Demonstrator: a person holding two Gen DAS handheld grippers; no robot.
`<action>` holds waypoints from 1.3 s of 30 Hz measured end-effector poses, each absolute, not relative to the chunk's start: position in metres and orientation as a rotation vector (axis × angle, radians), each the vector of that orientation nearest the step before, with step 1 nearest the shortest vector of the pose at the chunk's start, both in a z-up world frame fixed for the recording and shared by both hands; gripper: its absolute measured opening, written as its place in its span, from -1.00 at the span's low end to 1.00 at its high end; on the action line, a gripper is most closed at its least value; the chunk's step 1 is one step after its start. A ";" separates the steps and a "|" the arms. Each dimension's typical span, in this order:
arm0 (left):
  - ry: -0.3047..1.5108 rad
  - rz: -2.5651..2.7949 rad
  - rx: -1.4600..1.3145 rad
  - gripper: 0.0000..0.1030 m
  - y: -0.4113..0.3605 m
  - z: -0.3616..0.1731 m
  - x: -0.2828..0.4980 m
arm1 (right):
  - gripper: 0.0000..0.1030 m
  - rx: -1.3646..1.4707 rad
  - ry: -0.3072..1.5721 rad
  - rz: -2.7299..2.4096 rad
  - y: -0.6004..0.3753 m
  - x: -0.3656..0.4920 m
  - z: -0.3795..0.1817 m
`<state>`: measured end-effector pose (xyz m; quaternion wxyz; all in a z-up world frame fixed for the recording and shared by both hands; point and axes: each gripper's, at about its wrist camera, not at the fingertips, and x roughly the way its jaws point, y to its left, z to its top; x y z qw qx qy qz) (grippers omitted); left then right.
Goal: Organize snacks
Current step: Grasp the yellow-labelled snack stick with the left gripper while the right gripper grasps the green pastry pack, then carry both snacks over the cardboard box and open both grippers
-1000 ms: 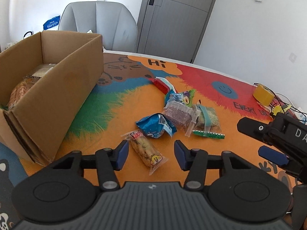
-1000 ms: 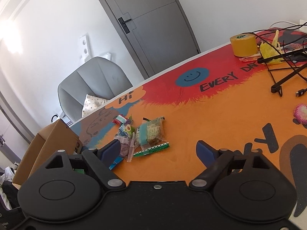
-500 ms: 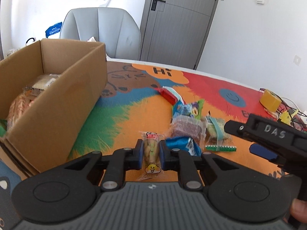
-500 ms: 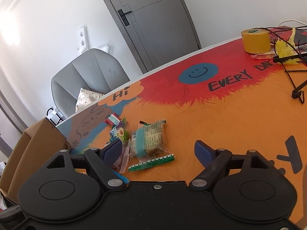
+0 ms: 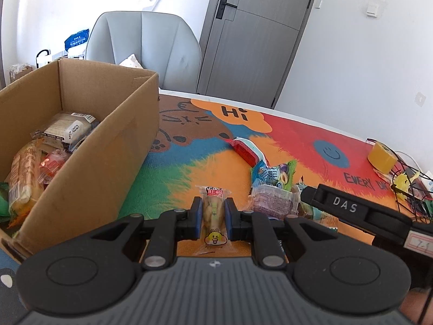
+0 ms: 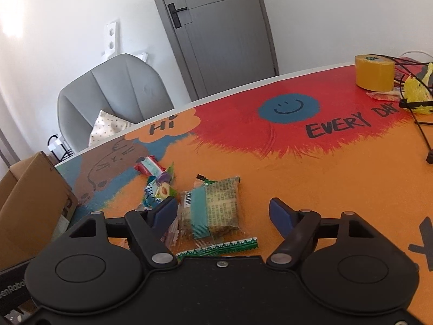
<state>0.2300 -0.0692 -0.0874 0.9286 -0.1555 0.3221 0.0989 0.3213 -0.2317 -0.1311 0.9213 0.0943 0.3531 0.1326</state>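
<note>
Left wrist view: my left tool (image 5: 213, 218) is clenched on the biscuit packet (image 5: 213, 211), long axis running straight away from me, red label end pointing toward the far side of the counter (image 5: 189, 173). A second ago it lay slanted on the mat between spread pads; the cardboard box (image 5: 89, 159) sits left.

Right wrist view: my right tool (image 6: 223, 212) is closing, not gripping yet, around the teal-banded cake packet (image 6: 213, 211), which looks closer than before, lengthwise away from me.

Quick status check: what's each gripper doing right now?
Left gripper: shut on the clear snack packet with the yellow cartoon face.
Right gripper: open, jaws closing around the teal-banded cake packet, pads not yet touching it.
</note>
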 end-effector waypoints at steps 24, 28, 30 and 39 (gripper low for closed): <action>0.645 0.173 -0.316 -0.69 -0.073 -0.077 0.219 | -0.06 0.139 0.699 0.239 -0.240 0.291 -0.126; 0.635 0.160 -0.307 -0.69 -0.079 -0.074 0.216 | -0.06 0.154 0.681 0.227 -0.249 0.282 -0.119; 0.629 0.155 -0.302 -0.69 -0.081 -0.071 0.215 | -0.06 0.161 0.672 0.223 -0.252 0.278 -0.115; 0.570 0.146 -0.283 -0.69 -0.084 -0.048 0.203 | -0.06 0.189 0.618 0.252 -0.258 0.260 -0.090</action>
